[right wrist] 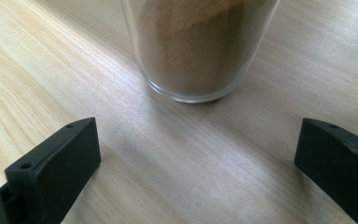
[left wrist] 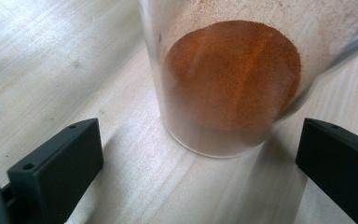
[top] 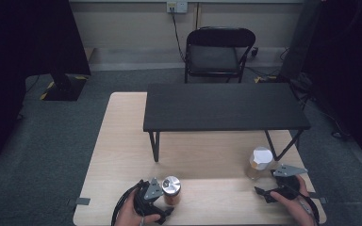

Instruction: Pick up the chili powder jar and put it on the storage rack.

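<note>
Both claws wide open, each lined up on its own spice jar at the near edge of the wooden table (top: 122, 141).

My left gripper (left wrist: 200, 163) stood with jaws spread, touching nothing, just short of the jar of orange powder (left wrist: 233, 79); my right gripper (right wrist: 198, 163) stood likewise before the jar of brown powder (right wrist: 198, 46), right of it. I judged it best to ease forward until the glass sat between the pads, then close low and square. Both jars stood upright, long axis vertical, caps up.
</note>
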Action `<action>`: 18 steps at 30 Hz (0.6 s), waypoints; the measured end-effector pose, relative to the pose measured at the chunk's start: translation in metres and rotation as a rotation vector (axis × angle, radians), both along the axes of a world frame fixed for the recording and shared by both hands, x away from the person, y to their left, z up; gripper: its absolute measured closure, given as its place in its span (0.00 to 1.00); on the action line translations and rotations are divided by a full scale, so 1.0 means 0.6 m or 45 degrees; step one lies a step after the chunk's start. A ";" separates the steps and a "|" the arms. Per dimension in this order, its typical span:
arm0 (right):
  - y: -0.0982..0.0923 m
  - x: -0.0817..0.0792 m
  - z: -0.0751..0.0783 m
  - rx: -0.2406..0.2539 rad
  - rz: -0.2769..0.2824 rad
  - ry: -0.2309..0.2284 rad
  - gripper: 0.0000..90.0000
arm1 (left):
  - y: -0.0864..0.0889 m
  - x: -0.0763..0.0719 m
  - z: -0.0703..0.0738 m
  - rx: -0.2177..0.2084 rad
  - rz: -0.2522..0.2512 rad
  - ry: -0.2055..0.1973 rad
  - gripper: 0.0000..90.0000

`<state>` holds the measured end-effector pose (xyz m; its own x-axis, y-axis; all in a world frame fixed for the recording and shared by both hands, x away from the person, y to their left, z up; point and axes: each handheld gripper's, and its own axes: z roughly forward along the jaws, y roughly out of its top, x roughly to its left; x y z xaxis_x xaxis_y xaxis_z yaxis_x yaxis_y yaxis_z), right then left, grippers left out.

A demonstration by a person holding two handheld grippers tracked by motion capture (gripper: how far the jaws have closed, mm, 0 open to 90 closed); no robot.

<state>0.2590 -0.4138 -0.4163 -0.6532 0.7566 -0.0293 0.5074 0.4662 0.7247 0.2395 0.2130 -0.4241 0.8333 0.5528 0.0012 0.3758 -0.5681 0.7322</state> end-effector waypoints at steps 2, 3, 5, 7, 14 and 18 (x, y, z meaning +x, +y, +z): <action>0.000 0.000 0.000 0.000 0.000 0.000 0.00 | 0.000 0.000 0.000 -0.001 0.000 0.001 0.00; 0.000 0.000 0.000 0.000 0.000 0.000 0.00 | 0.001 0.001 0.000 -0.004 0.000 0.002 0.00; 0.000 0.000 0.000 0.000 0.000 0.000 0.00 | 0.000 0.000 0.000 -0.003 0.000 0.002 0.00; 0.000 0.000 0.000 0.001 -0.001 0.001 0.00 | 0.000 0.001 0.000 -0.009 0.008 0.005 0.00; 0.000 0.000 0.000 0.000 0.000 0.000 0.00 | 0.004 0.003 0.000 -0.029 0.022 0.018 0.02; 0.000 0.000 0.000 0.000 0.000 0.000 0.00 | 0.006 0.001 0.000 -0.046 0.037 0.015 0.02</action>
